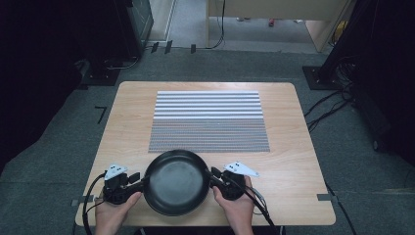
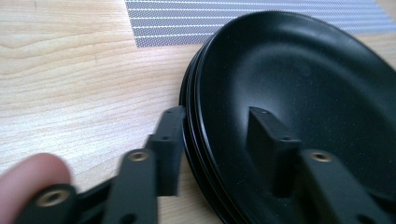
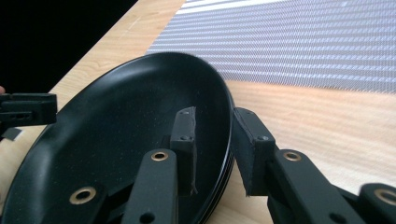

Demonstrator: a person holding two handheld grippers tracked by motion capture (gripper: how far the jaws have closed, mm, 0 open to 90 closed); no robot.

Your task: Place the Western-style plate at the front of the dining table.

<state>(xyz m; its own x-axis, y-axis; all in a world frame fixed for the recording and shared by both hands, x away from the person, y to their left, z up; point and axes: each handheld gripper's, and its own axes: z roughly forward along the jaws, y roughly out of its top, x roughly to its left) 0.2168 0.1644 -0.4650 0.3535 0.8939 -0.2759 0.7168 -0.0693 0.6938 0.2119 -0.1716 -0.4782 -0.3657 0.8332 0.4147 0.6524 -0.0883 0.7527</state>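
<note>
A stack of black plates (image 1: 177,182) sits at the near edge of the wooden counter (image 1: 293,161), just in front of a grey striped mat (image 1: 209,122). The left gripper (image 1: 142,182) pinches the stack's left rim, one jaw inside the top plate and one outside against the edges. The right gripper (image 1: 214,177) straddles the right rim likewise, its jaws close on the rim, though firm contact of the outer jaw cannot be confirmed.
</note>
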